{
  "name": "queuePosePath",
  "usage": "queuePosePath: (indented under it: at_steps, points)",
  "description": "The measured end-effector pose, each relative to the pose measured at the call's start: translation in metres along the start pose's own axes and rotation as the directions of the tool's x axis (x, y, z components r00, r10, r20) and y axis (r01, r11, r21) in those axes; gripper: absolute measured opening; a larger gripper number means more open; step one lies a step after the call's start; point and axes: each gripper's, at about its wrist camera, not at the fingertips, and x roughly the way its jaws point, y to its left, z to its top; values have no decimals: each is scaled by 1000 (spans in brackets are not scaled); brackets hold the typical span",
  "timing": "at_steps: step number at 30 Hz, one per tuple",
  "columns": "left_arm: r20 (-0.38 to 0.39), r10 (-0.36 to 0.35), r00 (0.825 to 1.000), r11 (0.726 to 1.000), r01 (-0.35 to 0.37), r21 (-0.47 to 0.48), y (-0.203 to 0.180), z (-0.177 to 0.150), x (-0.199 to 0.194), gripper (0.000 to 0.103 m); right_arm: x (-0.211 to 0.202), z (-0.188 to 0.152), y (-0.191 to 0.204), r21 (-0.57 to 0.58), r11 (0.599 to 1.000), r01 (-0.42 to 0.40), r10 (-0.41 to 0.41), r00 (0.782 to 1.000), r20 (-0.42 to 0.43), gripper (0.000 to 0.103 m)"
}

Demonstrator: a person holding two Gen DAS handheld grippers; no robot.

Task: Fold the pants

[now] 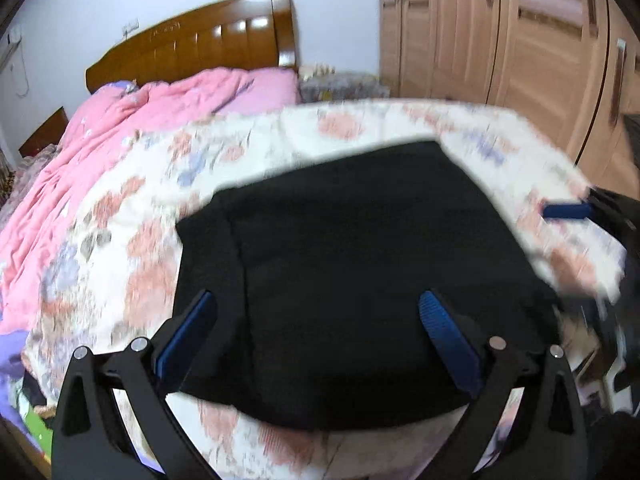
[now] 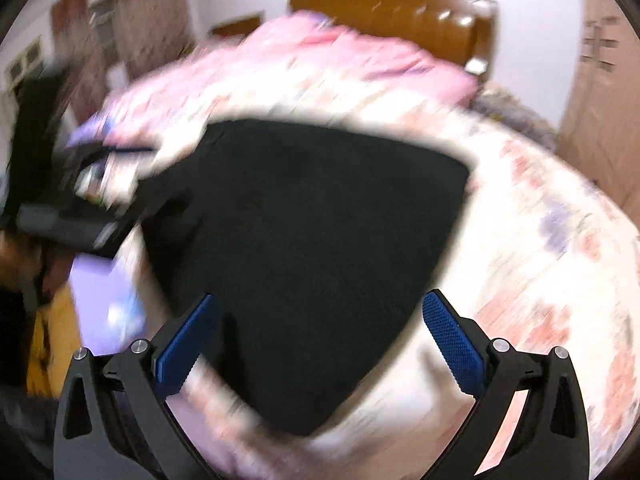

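The black pants (image 1: 360, 272) lie folded into a compact rectangle on the floral bedspread (image 1: 132, 232). My left gripper (image 1: 316, 304) is open and empty, hovering over the near edge of the pants. My right gripper (image 2: 320, 304) is open and empty above the pants (image 2: 312, 248), near their front corner. The right gripper also shows at the right edge of the left wrist view (image 1: 576, 210). The left gripper appears blurred at the left of the right wrist view (image 2: 100, 208). Both views are motion-blurred.
A pink quilt (image 1: 132, 120) is bunched toward the wooden headboard (image 1: 208, 40). A wooden wardrobe (image 1: 500, 32) stands at the right of the bed. A purple item (image 2: 104, 300) and a yellow one (image 2: 48, 344) lie at the bed's left side.
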Motion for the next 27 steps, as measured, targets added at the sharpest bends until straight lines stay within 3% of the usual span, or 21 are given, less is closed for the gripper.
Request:
queuePosePath:
  at_steps: [3, 7, 8, 9, 11, 13, 16, 17, 18, 21, 25, 27]
  points:
    - [22, -37, 999, 999, 36, 26, -7, 21, 14, 101, 26, 43, -48, 132, 986, 102, -106, 994, 18, 99]
    - [-122, -53, 991, 995, 63, 80, -21, 11, 58, 101, 82, 75, -86, 196, 955, 222, -211, 975, -76, 99]
    - [-138, -48, 989, 993, 62, 99, -22, 2, 63, 101, 94, 77, -90, 195, 952, 236, -220, 970, -100, 99]
    - [-107, -53, 993, 993, 63, 96, -22, -4, 61, 101, 106, 78, -93, 186, 951, 248, -227, 966, -127, 99]
    - [-91, -84, 992, 995, 88, 51, -14, -9, 61, 101, 128, 76, -93, 136, 951, 276, -252, 952, -174, 99]
    - [-101, -76, 992, 995, 83, 63, -15, -8, 61, 101, 134, 75, -94, 97, 954, 282, -265, 951, -156, 98]
    - [-115, -67, 991, 994, 76, 76, -16, -5, 59, 101, 114, 76, -96, 154, 932, 328, -310, 942, -131, 98]
    - [-110, -67, 992, 995, 76, 73, -15, -6, 56, 101, 103, 75, -92, 174, 934, 313, -297, 948, -113, 98]
    - [-99, -65, 993, 995, 71, 67, -15, -8, 51, 101, 86, 71, -82, 185, 951, 246, -236, 969, -75, 98]
    - [-62, -26, 998, 998, 29, 57, -19, -14, 31, 101, 59, 50, -52, 139, 975, 174, -167, 984, -64, 99]
    - [-50, -14, 999, 997, 18, 76, -25, -29, 12, 101, 44, 6, -13, 56, 990, 132, -125, 987, -105, 99]
    - [-49, -23, 999, 997, 27, 67, -21, -35, 11, 101, 47, -14, 0, 9, 988, 156, -154, 979, -137, 99]
